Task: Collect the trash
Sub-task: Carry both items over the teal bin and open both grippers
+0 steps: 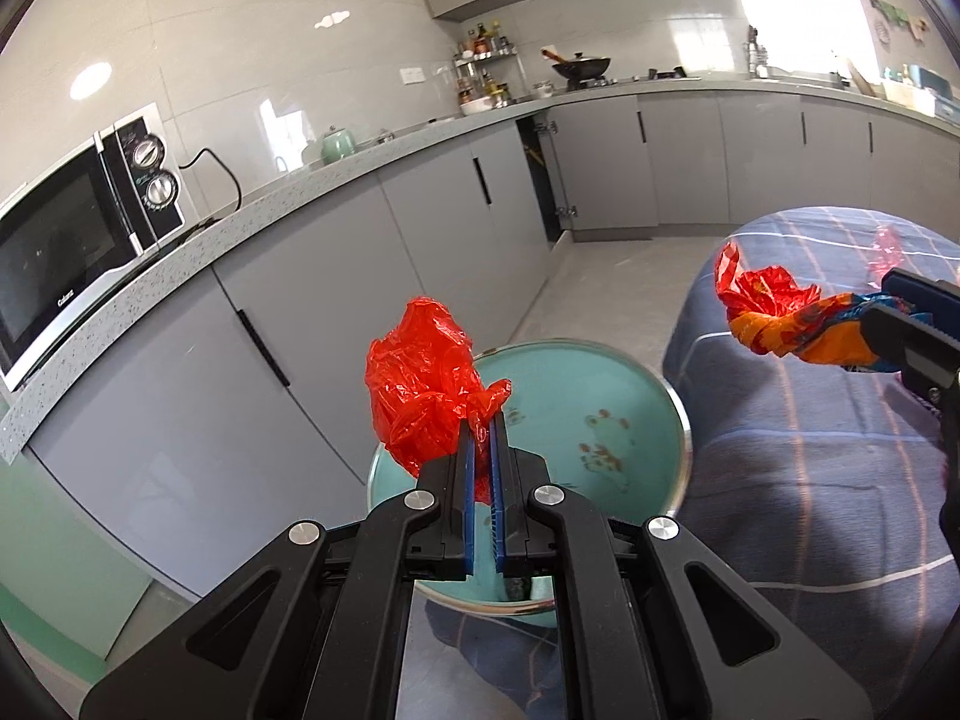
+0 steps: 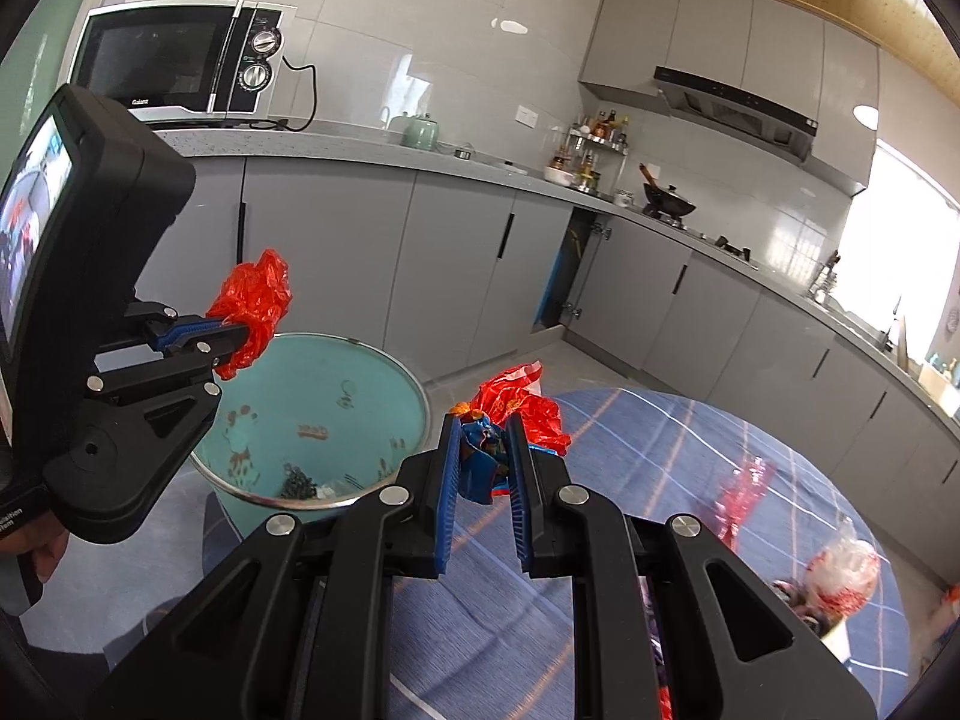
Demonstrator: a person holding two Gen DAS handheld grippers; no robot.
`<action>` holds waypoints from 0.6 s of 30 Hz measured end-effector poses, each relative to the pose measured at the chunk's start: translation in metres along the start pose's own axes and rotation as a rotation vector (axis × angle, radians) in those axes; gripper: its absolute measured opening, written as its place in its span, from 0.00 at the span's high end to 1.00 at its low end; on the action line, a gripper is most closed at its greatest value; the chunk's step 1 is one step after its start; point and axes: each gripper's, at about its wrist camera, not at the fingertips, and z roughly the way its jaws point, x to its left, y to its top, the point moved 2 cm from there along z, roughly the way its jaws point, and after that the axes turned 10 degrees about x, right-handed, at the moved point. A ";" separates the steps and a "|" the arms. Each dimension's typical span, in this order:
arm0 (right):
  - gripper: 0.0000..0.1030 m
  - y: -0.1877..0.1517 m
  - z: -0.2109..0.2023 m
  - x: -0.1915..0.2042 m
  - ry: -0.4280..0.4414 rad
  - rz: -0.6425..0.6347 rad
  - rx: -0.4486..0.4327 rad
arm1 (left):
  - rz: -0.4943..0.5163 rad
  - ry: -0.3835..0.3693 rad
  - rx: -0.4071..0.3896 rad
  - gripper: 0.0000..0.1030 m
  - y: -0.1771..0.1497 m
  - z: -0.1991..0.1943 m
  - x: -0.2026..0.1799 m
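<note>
Black linkage arms and blue ribbed pads fill the bottom of each wrist view. Between those pads the left gripper (image 1: 482,420) is clamped nearly flat on a twisted corner of a crumpled red plastic bag (image 1: 420,378), whose bulk balloons up and to the left of the fingertips. Just beyond and below the tips sits the teal trash bin (image 1: 630,372), its metal rim ringing an interior with brown stains and a little dark debris on the bottom; the red bag hangs over the bin's near-left edge. The right gripper (image 2: 483,420) is closed on a bunched snack wrapper (image 2: 480,456), blue and orange where the pads squeeze it, with a red printed part fanning out past the fingertips to the right. Under and to the right of these fingers spreads a table (image 2: 660,450) covered in a blue plaid cloth, where more trash lies: a clear red-printed wrapper (image 2: 744,492) and, farther right, a blurred crumpled clear bag (image 2: 846,570). From the right wrist view the left gripper appears to the left of the fingers, over the bin's rim. Behind everything run grey cabinets (image 1: 336,276) under a speckled counter carrying a microwave (image 2: 180,60).
</note>
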 end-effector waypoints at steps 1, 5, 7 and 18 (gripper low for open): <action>0.85 0.002 0.001 0.002 0.004 -0.002 -0.001 | -0.003 0.003 0.004 0.95 0.000 0.002 0.002; 0.85 0.008 0.007 0.010 0.022 -0.011 -0.006 | -0.006 0.023 0.019 0.95 -0.001 0.011 0.009; 0.85 0.009 0.009 0.014 0.028 -0.013 -0.007 | -0.008 0.026 0.028 0.95 -0.001 0.015 0.013; 0.85 0.017 0.028 0.032 0.068 -0.030 0.011 | -0.019 0.026 0.062 0.95 -0.003 0.037 0.025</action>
